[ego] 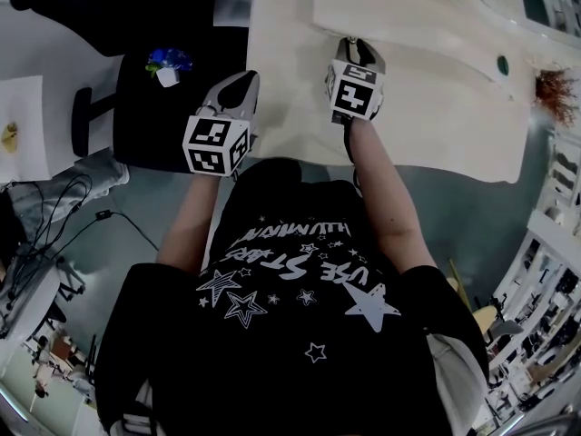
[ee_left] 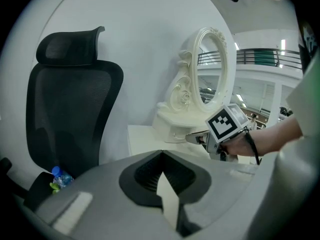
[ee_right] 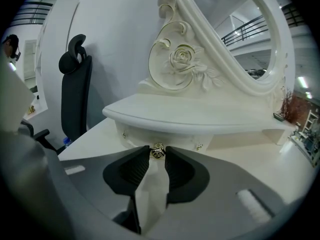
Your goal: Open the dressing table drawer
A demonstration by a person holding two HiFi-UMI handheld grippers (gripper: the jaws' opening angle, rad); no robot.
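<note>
The white dressing table (ego: pixel 436 107) carries a small raised drawer unit (ee_right: pixel 165 136) under its oval mirror (ee_right: pixel 235 39). A small gold drawer knob (ee_right: pixel 158 151) sits on the drawer front. My right gripper (ee_right: pixel 158 154) is shut on that knob, one jaw tip at each side of it. The head view shows the right gripper (ego: pixel 357 47) reaching over the tabletop to the unit. My left gripper (ego: pixel 241 82) hovers left of the table, shut and holding nothing; in its own view the left gripper (ee_left: pixel 161 154) points at the right gripper (ee_left: pixel 199 138) and the mirror.
A black mesh office chair (ee_left: pixel 70 104) stands left of the table, with a blue-capped bottle (ego: pixel 168 63) on its seat. Cables (ego: pixel 54 216) trail over the floor at the left. Shelves (ego: pixel 545 271) line the right side.
</note>
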